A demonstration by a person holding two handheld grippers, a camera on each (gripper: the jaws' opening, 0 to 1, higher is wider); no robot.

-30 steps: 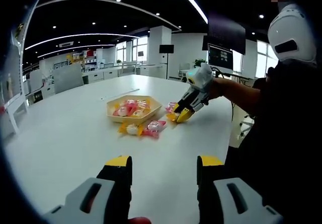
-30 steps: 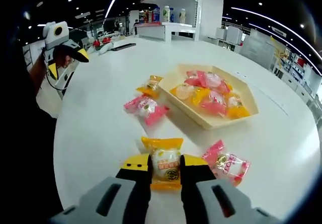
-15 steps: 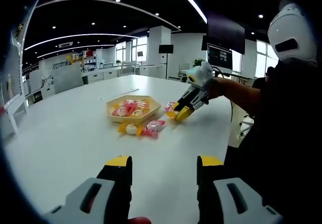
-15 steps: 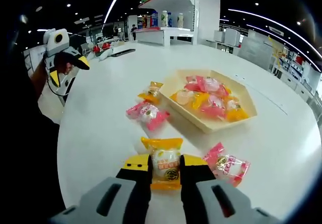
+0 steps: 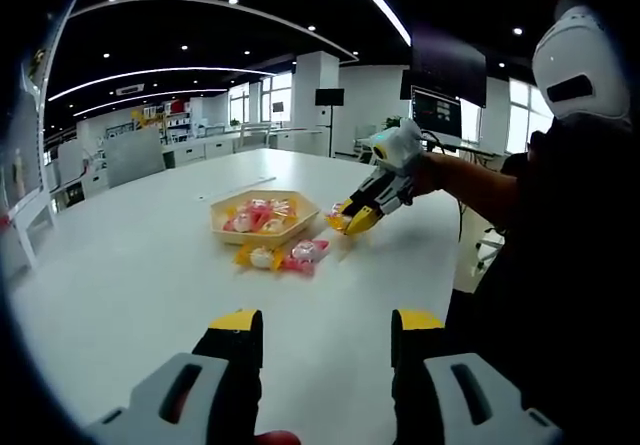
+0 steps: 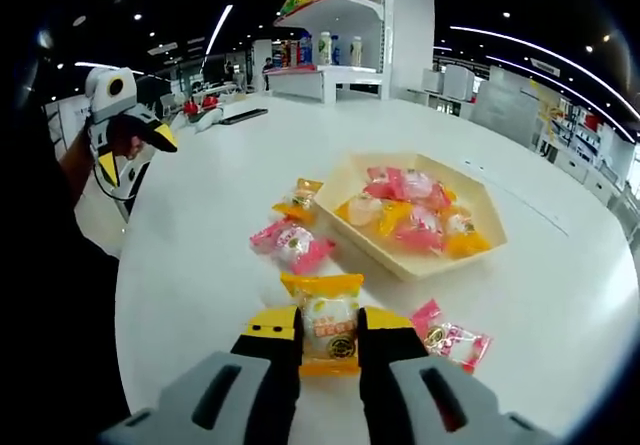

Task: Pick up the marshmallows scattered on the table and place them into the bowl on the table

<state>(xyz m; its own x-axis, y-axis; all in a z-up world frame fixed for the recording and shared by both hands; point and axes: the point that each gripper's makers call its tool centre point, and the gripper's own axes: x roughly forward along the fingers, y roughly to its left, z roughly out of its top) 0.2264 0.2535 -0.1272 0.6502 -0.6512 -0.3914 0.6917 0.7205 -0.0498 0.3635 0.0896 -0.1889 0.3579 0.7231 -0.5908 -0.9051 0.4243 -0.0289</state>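
My right gripper (image 6: 328, 327) is shut on a yellow-wrapped marshmallow (image 6: 326, 317), held a little above the white table (image 6: 200, 265). The same gripper (image 5: 352, 217) shows in the left gripper view, just right of the shallow tan bowl (image 5: 262, 236), which holds several pink and yellow marshmallows. That bowl (image 6: 395, 260) lies ahead and right of the held packet. Loose on the table are a pink packet (image 6: 293, 243), an orange one (image 6: 298, 199) and another pink one (image 6: 452, 338). My left gripper (image 5: 325, 330) hangs open over bare table, far from the bowl.
In the left gripper view the person (image 5: 570, 215) stands at the right, at the table's edge. A white shelf unit (image 6: 345, 35) with bottles stands beyond the table. Desks and chairs (image 5: 130, 155) line the far side of the room.
My right gripper has risen slightly with the yellow marshmallow and drifted a little toward the bowl. The left gripper has stayed still.
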